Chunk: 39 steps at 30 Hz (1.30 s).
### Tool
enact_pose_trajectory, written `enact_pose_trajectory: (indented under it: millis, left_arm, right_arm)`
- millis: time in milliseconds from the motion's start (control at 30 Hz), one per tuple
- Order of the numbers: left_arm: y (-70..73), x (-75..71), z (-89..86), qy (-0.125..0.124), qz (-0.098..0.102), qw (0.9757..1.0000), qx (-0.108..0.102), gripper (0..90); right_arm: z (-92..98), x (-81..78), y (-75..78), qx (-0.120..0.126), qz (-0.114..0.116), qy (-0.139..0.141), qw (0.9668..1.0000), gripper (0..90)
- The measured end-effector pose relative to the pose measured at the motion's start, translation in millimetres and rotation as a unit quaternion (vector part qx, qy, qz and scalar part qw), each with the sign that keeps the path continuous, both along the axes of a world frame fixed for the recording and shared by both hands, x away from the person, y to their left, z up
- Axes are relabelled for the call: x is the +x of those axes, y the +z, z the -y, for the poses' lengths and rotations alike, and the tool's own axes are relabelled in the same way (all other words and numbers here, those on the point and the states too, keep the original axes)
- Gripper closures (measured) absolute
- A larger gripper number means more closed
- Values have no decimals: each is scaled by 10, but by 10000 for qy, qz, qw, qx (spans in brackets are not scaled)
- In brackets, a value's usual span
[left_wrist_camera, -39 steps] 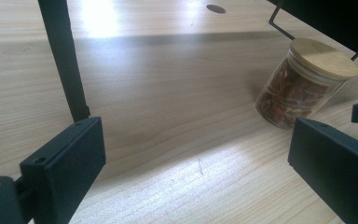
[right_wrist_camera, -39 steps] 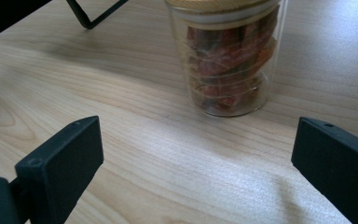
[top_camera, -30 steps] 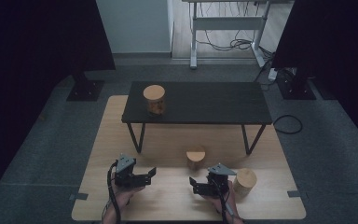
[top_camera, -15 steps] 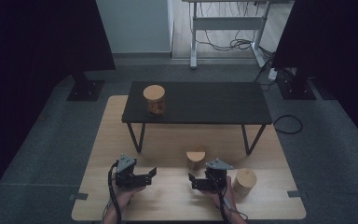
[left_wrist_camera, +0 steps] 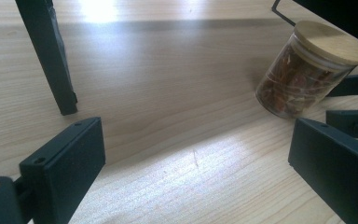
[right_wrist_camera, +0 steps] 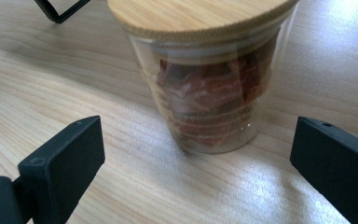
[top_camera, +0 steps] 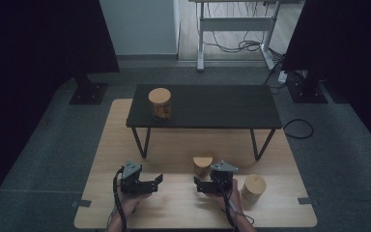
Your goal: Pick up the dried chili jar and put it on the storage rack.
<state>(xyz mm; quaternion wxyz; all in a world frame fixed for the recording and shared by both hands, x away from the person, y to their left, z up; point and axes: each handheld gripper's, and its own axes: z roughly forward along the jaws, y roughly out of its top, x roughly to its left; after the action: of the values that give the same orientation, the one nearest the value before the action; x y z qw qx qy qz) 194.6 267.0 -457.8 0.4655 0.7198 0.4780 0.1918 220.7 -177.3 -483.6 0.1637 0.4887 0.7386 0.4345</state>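
Glass jar (right_wrist_camera: 209, 79) with a bamboo lid (right_wrist_camera: 200, 14), packed with reddish-brown dried pieces, is standing on the light wooden board (top_camera: 174, 203) just in front of the low black table (top_camera: 212, 106), between that table's front legs. The right gripper (top_camera: 204, 185) is lining up on it with jaws spread wide and nothing between them; in the right gripper view the jar is sitting centred ahead of the gap, apart from both jaws. By my reading the approach step is in hand, and the next move is calling for a straight advance until the glass wall sits between the jaws, then a close below the lid. The jar's long axis is running vertically, lid pointing up. The left gripper (top_camera: 150, 182) is waiting nearby, jaws likewise wide and holding nothing. A second lidded jar (top_camera: 253, 187) is standing beside the right hand, and a third (top_camera: 160, 103) on the tabletop.
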Motion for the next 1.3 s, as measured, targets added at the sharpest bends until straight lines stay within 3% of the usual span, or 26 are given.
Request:
enact_pose_trajectory:
  millis: [1300]
  left_arm:
    - [-20,35,-12,-53,-88,9999,-10,35]
  right_arm:
    - [-125,250,21,-146,43,-62,9999,76]
